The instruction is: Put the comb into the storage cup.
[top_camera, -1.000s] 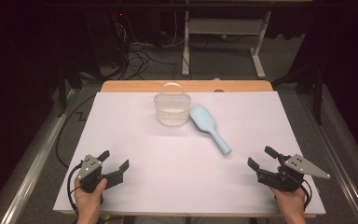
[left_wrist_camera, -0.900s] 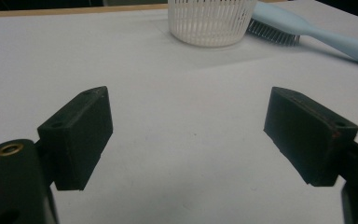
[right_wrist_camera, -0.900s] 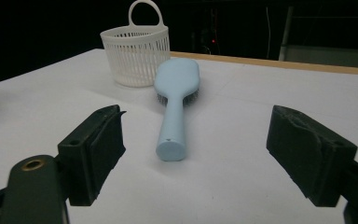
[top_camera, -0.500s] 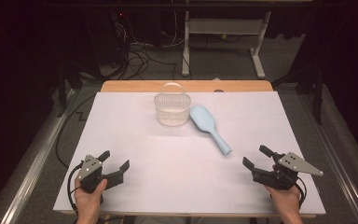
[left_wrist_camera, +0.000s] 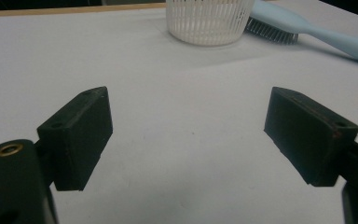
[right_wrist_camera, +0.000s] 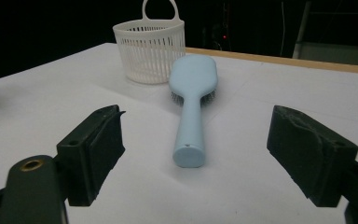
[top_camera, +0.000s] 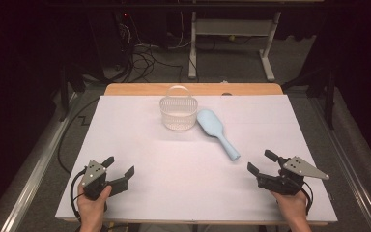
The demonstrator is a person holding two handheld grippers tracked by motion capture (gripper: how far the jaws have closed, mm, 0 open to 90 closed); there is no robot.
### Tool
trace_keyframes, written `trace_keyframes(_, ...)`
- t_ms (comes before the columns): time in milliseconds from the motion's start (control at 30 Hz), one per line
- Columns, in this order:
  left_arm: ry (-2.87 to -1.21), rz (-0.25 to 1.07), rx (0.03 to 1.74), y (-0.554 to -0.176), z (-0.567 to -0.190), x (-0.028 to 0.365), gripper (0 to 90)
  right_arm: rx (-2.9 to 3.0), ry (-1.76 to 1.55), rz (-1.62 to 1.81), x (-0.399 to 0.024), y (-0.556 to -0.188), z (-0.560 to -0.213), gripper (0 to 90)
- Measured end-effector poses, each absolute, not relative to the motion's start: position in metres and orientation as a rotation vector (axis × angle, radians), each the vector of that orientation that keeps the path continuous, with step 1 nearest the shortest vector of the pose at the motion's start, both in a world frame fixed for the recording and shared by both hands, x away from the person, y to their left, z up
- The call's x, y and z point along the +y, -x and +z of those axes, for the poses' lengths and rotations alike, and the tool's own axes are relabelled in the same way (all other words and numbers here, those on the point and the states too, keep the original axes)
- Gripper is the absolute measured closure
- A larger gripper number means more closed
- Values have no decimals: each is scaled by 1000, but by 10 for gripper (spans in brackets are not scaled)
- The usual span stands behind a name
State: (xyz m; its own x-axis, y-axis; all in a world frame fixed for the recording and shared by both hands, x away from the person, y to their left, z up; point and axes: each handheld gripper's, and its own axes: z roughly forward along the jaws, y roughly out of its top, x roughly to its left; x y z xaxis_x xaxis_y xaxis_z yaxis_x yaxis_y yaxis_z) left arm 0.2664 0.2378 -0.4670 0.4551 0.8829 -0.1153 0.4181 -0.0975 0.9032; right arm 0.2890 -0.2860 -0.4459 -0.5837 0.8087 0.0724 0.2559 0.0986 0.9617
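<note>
Right tongs (top_camera: 262, 162): jaws spread wide, holding nothing, low over the white sheet (top_camera: 193, 193) at the near right of the bench (top_camera: 140, 89). A hand (top_camera: 292, 208) grips them from the near edge; a grey plate sits on top. They aim toward the far left, at the brush (top_camera: 217, 131). In the right gripper view the brush handle's butt end lies between the two jaws but farther out, not touching either jaw.

Left tongs (top_camera: 120, 168): jaws also spread wide, empty, at the near left of the bench, well apart from the right pair. Held by the other hand (top_camera: 92, 208), cable looping at the near left. In the left gripper view bare sheet lies between the jaws.

Brush: pale blue, flat on the sheet, right of centre. Head at the far end, handle running near and right toward the right tongs. Back of the head faces up, bristles down; dark bristles show under the head's edge in the left gripper view (left_wrist_camera: 270, 29).

Basket (top_camera: 178, 112): white, slatted, upright, hoop handle standing up. At centre far, just left of the brush head. Whether the two touch, I cannot tell.

Beyond the sheet's far edge, a strip of bare wood bench top. Past that, a dark floor with cables (top_camera: 140, 63) and a frame on legs (top_camera: 232, 43).
</note>
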Motion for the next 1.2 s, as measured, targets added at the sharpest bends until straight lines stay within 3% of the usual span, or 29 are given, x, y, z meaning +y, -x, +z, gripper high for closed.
trace_keyframes(1200,-1697,574,1111,-266,-467,234,160,1961,-1019,1548,-250,-312,-443,162)
